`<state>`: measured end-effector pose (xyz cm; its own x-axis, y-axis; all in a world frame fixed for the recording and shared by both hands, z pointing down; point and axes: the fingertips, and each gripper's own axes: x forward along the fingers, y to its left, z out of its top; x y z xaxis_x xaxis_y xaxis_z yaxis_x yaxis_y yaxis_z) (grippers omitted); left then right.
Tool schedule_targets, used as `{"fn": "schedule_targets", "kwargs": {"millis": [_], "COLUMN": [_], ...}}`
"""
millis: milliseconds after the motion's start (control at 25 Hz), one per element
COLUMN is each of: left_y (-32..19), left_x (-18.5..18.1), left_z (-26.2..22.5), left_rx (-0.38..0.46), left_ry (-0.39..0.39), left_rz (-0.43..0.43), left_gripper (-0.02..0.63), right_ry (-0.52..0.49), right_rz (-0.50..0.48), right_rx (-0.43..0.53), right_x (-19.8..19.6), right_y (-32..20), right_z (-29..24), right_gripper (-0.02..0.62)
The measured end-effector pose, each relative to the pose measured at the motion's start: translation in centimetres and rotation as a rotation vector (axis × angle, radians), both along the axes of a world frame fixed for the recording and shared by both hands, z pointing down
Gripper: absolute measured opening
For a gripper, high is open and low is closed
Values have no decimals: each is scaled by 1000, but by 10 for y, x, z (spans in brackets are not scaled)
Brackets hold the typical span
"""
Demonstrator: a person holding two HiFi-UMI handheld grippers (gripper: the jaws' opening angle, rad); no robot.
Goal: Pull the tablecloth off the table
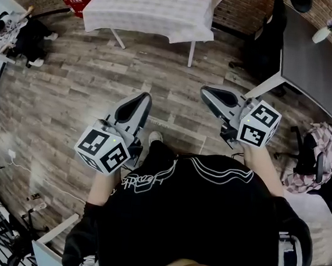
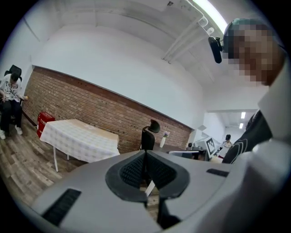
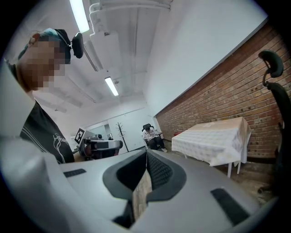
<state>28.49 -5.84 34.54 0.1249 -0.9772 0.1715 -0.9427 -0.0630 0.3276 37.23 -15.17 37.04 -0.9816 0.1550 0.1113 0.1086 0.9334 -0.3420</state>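
White and faintly checked, the fabric tablecloth (image 1: 154,8) lies over a tabletop (image 2: 102,133) that shows only as a tan strip along its far side. It stands on thin white legs (image 1: 191,53) by the red brick wall (image 2: 91,104).

In the head view it is straight ahead of the person and well apart from both tools, with a broad stretch of grey wooden plank floor (image 1: 71,85) between. Its long axis runs left to right across the person's front, so the near long edge, with its hanging hem, faces them.

The left gripper (image 1: 140,99) and the right gripper (image 1: 208,92) are held low in front of the body, tips pointing forward toward the table. Neither is clearly the nearer, though the right one looks a touch further forward.

In the left gripper view the cloth sits to the left of the jaws, and in the right gripper view it sits off to their right.

Both pairs of jaws are closed, pad against pad, with nothing between them and nothing touched. The coming move looks like a walk up to that near hem, and the jaws would have to part before they could take a fold of cloth.
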Motion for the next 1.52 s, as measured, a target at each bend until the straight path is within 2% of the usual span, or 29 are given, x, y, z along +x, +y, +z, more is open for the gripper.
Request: {"fn": "schedule_targets", "kwargs": {"millis": [240,440,560,680,880,1120,1240,1520], "left_y": [-18,-27,-33,-32,-30,-36,-48,-113], "left_x": [-52,-108,-143,-184,-241,-273,-286,-342], "left_z": [15,26,26,27,38,59,64,72], "left_rx": [-27,-55,-63,-67,-73,-101,-109,-140], "left_ry": [29,49,36,26,64,87,70,66], "left_rz": [12,33,49,34,15,21,28,27], "left_gripper": [9,9,9,9,9,11,11,11], "right_ry": [34,62,73,94,101,105,109,136], "right_rz": [38,47,45,41,70,86,92,132], "right_rx": [-41,-66,-63,-47,-62,-87,-106,-143], "right_x": [-44,-101,-138,-172,-212,-244,-258,-293], "right_y": [-19,-20,-24,-26,-33,-45,-59,-134], "right_z": [21,36,36,39,45,62,69,90], "right_gripper": [-3,-3,-3,-3,-3,-3,-3,-3]}}
